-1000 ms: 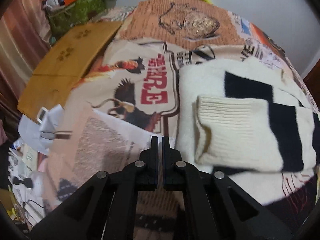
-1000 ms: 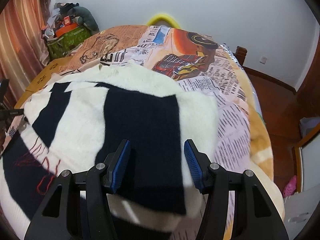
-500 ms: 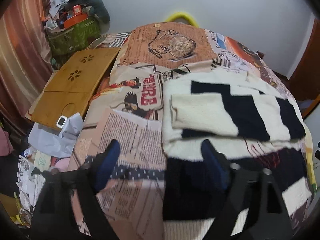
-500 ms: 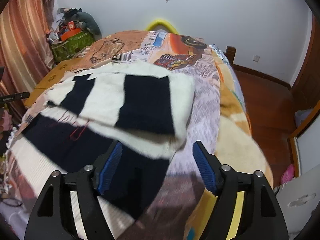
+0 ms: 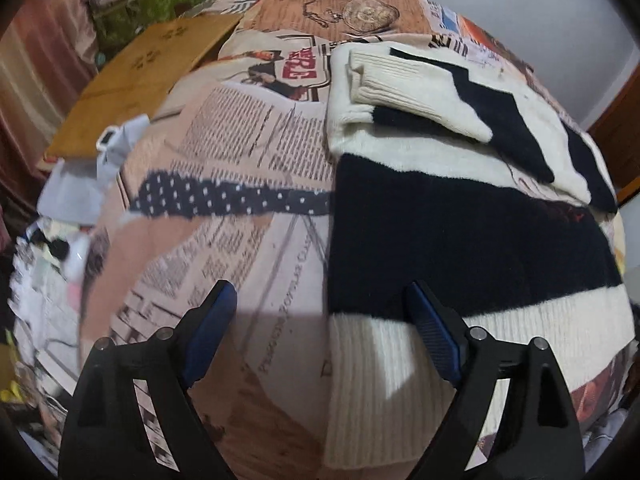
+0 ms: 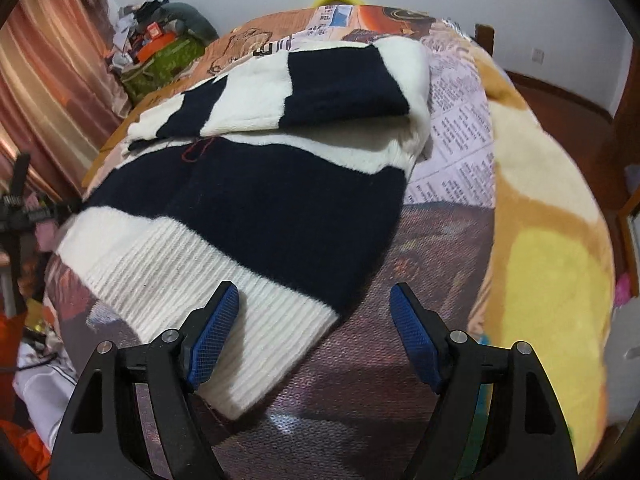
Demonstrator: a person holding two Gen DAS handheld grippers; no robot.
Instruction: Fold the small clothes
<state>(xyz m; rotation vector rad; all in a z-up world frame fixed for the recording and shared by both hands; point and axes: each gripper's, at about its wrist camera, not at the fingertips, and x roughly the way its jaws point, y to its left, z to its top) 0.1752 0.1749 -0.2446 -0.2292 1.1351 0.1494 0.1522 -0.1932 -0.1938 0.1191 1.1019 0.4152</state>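
The left tool (image 5: 322, 304) stood wide, its blue-padded fingers (image 5: 210, 328) holding nothing; between them lay the left edge of the sweater's (image 5: 460, 240) ribbed white hem, where the knit met the printed bedspread (image 5: 248, 152). The right tool (image 6: 314, 306) was likewise spread wide and empty; its left pad hovered just over the ribbed hem (image 6: 192, 280), its right pad over bare blanket, so the sweater's (image 6: 256, 208) lower right corner sat between the two fingers.

The sweater lay flat on the bed, banded navy and cream; both sleeves (image 5: 416, 92) were folded in across the upper body, the ribbed cuff of one resting near the left shoulder; in the right wrist view the folded sleeve (image 6: 320, 84) crossed the top in navy and white blocks.

Beyond the garment the bedspread showed newsprint and a dotted navy strip (image 5: 232, 198); a wooden board (image 5: 140, 80) lay at the bed's far left edge, with a green bag (image 6: 160, 64) and clutter behind it near the striped curtain (image 6: 44, 80); a yellow patch of blanket (image 6: 552, 280) spread to the right.
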